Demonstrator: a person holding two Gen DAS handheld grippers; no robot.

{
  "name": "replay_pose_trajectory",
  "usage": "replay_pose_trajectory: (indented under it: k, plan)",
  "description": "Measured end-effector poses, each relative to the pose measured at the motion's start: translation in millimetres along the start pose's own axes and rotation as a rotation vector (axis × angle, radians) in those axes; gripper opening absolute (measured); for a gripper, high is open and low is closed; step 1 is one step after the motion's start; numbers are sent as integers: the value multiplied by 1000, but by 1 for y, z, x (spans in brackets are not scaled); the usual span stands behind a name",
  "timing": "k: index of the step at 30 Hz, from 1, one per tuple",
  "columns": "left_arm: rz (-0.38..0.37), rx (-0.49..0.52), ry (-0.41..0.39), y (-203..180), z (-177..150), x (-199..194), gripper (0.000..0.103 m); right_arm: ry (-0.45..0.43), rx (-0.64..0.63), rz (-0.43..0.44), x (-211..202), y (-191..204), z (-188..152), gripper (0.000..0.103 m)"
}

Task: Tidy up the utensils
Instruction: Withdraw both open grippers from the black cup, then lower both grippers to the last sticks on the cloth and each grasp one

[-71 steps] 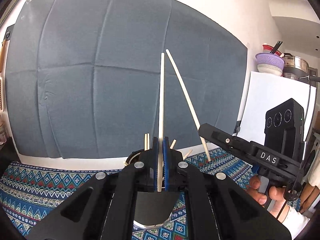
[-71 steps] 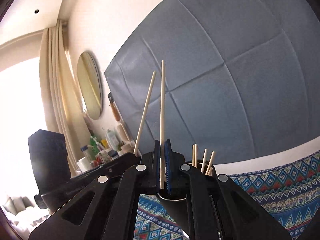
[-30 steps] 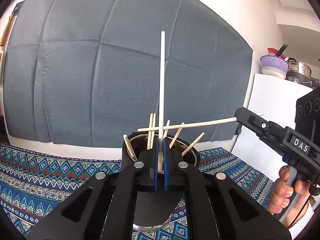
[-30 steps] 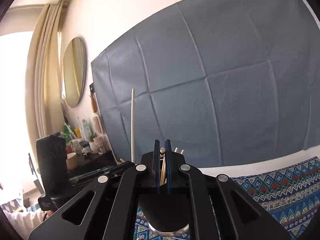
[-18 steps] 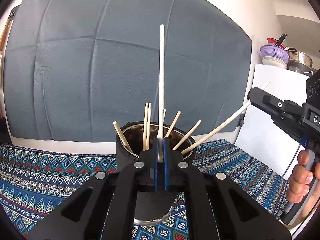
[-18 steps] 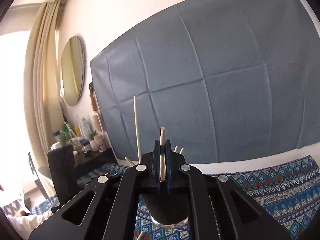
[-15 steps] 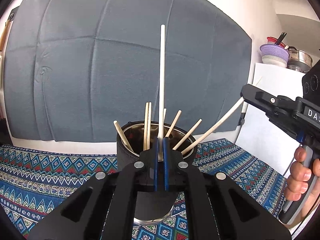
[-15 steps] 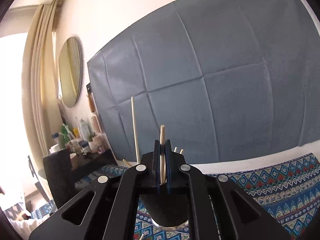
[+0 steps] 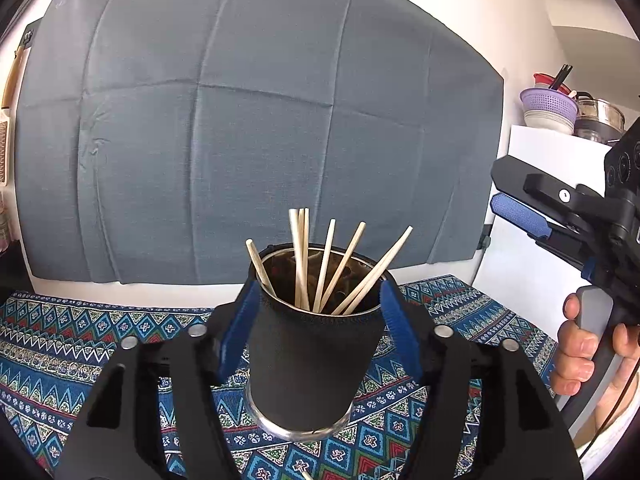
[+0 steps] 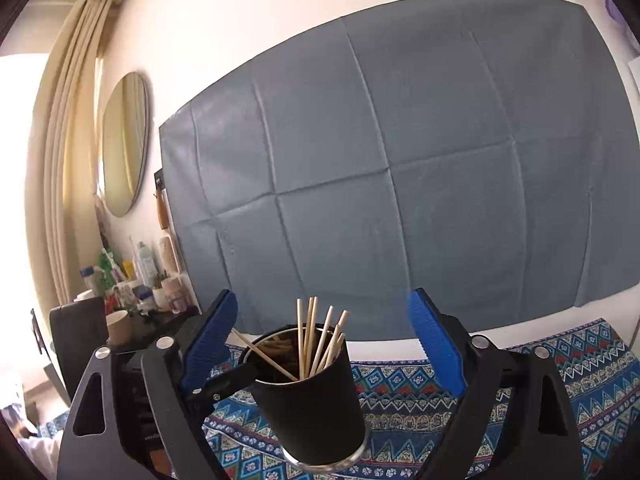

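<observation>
Patterned cloth (image 9: 80,344) under chopstick-filled black cup (image 9: 308,360)

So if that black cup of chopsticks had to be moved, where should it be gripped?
Grip the black cup across its straight, sleeved wall below the rim, coming in level from the side. The chopsticks fan out above the mouth and would likely foul a grasp from above. The left hand-held gripper already straddles it, open.

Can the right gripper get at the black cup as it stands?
Probably yes. The right gripper is open, and in its own view the black cup sits between its fingers. But the left gripper is open around the cup too, flanking its sides, so the two could collide.
</observation>
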State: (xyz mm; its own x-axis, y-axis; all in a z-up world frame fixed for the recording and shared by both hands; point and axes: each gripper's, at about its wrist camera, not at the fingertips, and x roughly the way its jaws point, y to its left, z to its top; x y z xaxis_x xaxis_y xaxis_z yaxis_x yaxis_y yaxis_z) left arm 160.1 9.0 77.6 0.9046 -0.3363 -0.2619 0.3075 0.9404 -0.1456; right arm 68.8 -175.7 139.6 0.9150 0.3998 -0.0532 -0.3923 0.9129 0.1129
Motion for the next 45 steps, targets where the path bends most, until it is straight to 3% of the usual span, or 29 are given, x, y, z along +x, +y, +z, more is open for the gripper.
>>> replay_pose_trajectory:
  k: [1,4,7,27,37,45]
  plan:
    - [5,-3,2,0,1,-1,79,-5,-5,-9,-2,1,0,87]
    - [18,-7,6,0,6,-6,93,-5,4,-32,-5,2,4,87]
    - [38,1,1,-3,11,-12,97,2,30,-34,-8,-1,7,88]
    - [123,71,-11,-14,8,-70,97,98,5,-75,-32,18,-1,90]
    - [166,67,37,-9,-12,-107,97,235,-9,-73,-38,37,-23,90]
    - [224,55,134,0,-40,-122,97,502,-16,-91,-18,42,-64,90]
